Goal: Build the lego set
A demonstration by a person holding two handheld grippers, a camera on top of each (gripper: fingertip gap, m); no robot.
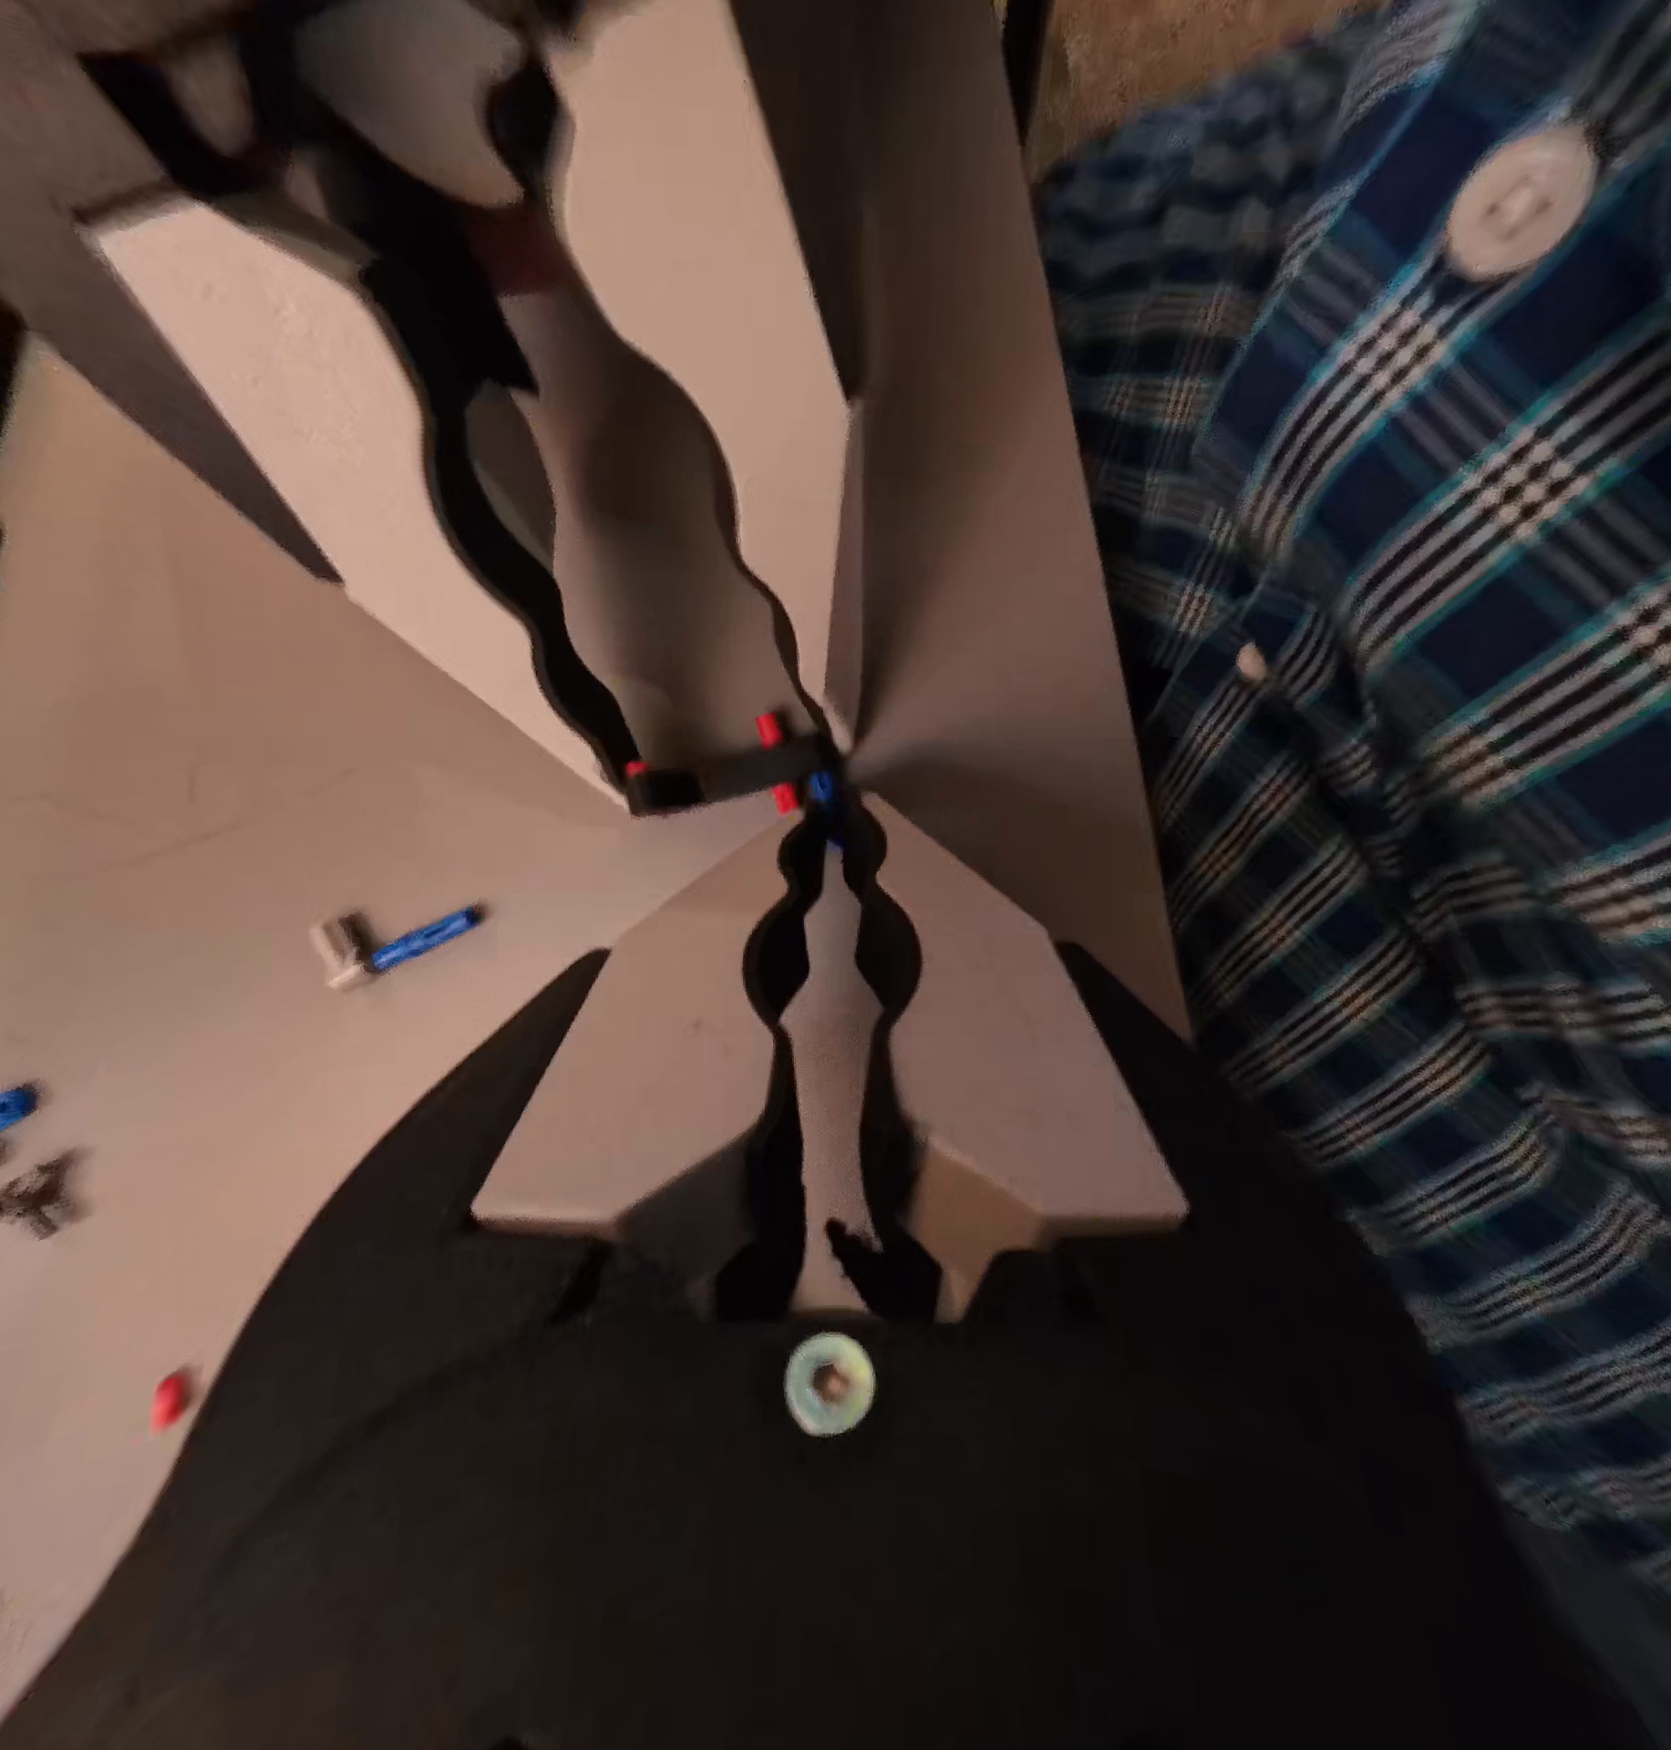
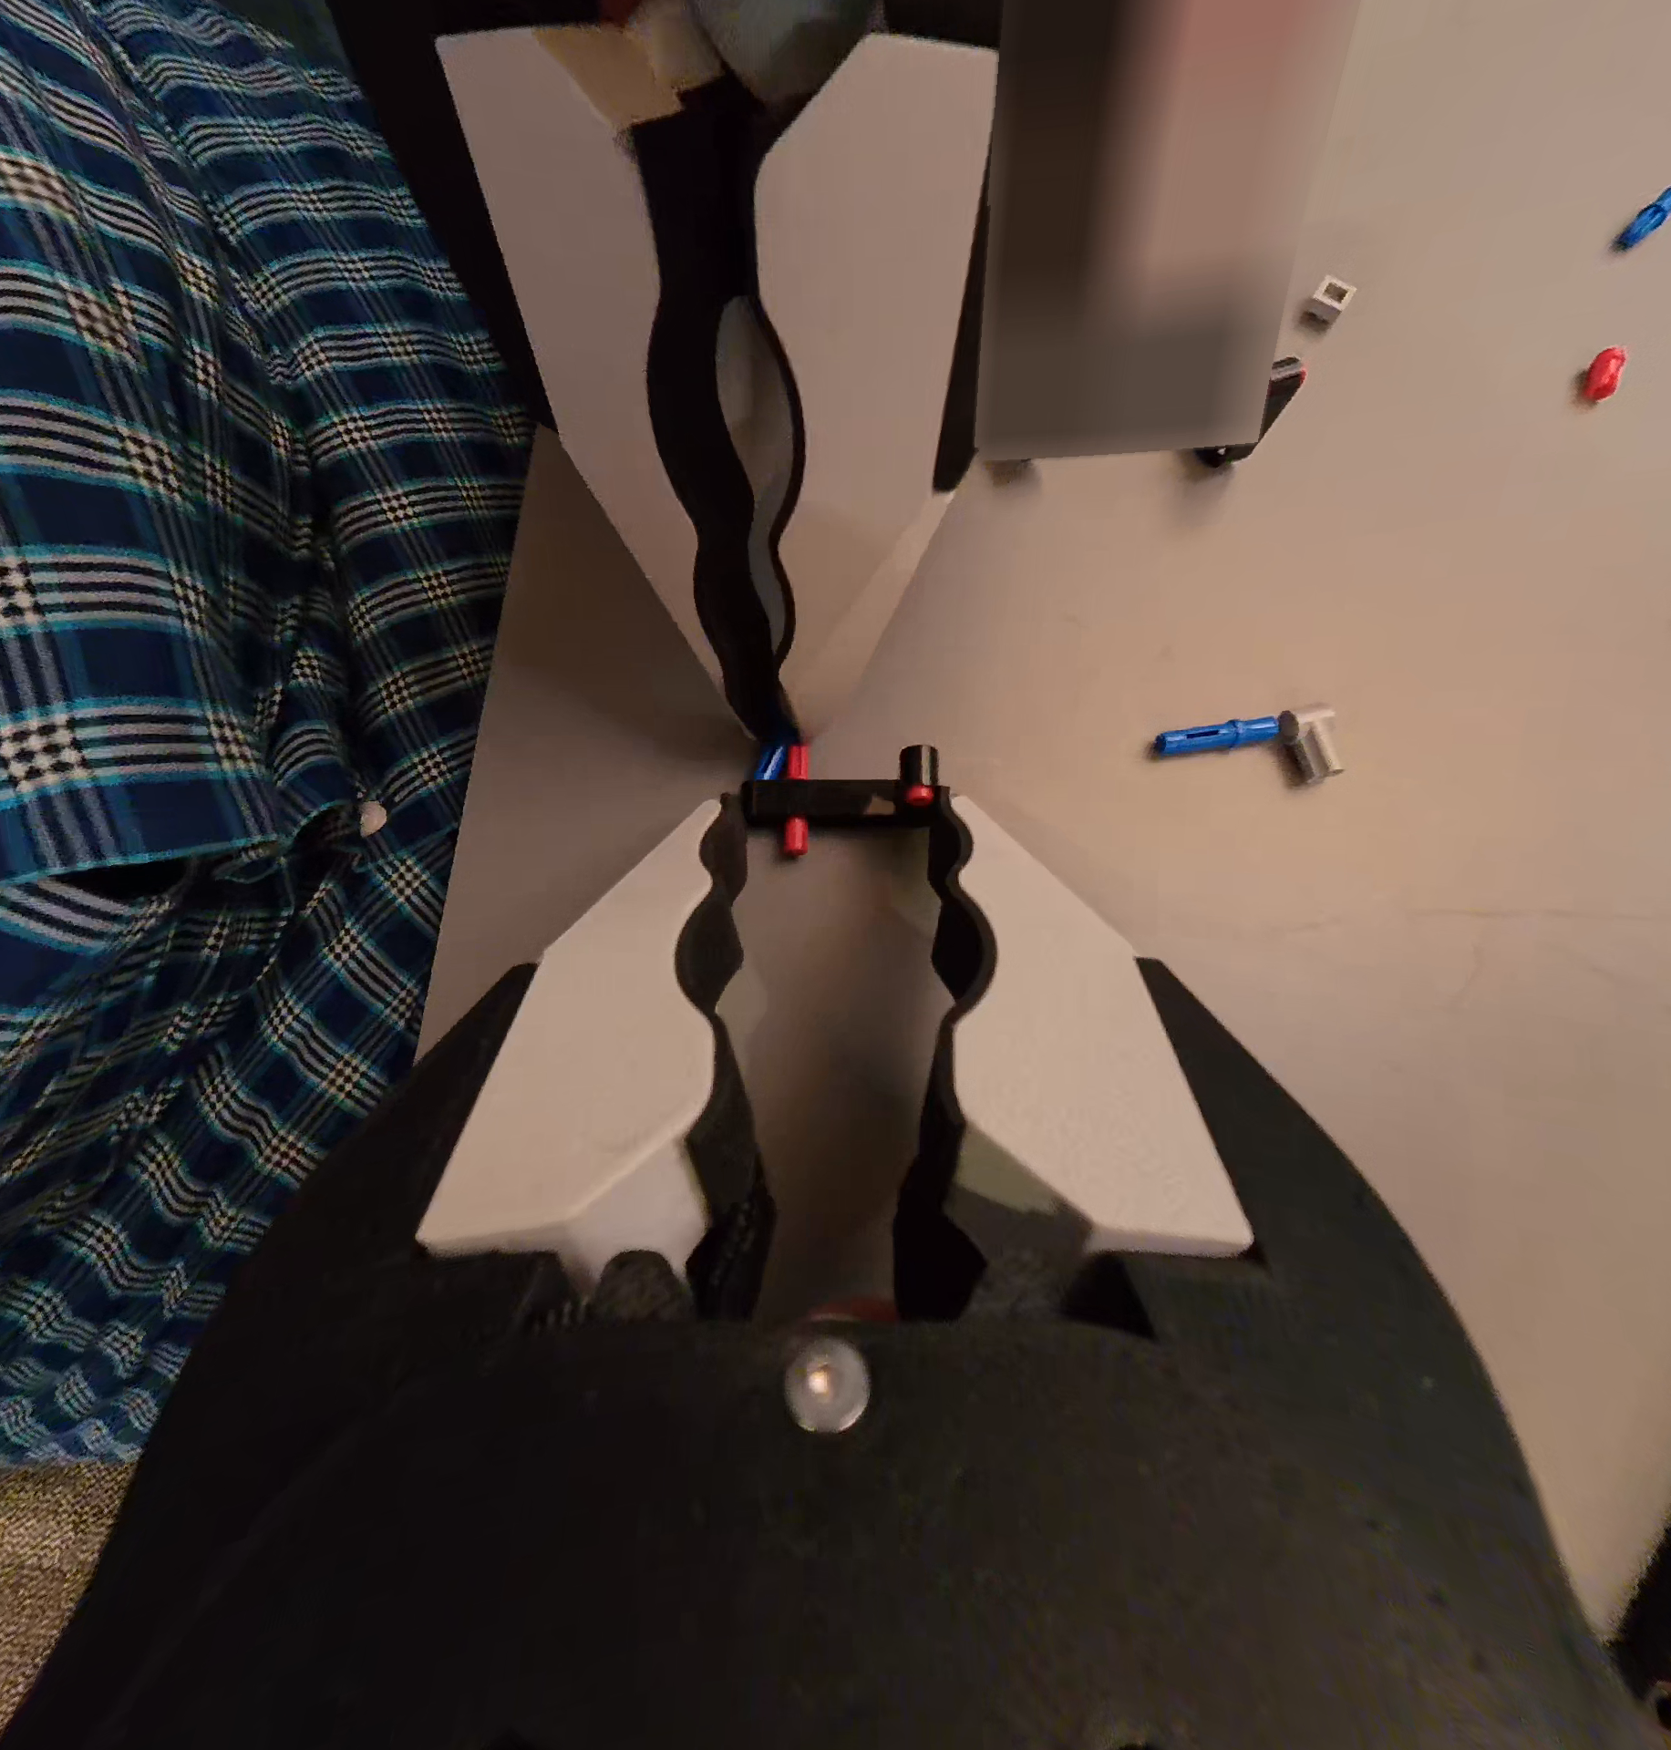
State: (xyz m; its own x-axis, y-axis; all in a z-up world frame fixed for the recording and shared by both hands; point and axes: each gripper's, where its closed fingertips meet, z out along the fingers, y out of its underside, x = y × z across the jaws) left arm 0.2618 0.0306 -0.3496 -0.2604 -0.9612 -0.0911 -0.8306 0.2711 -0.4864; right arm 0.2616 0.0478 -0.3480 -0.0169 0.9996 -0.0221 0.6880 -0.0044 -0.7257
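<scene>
Blue plaid shirt (image 1: 1437,758) beside the beige table (image 2: 1286,947).

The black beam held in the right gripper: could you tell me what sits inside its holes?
Red pins pass through the black beam; a blue pin enters one end, its tip hidden by the left gripper.

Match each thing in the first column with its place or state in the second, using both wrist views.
Things
1. black beam
2. blue pin at the beam's end
3. long blue pin with a grey connector
4. loose red piece

Places or states
A. lying on the table, joined to a grey part
B. held across the right gripper fingers
C. pinched at the left gripper tips
D. lying alone on the table, far from both grippers

Pairs: 1-B, 2-C, 3-A, 4-D
</scene>
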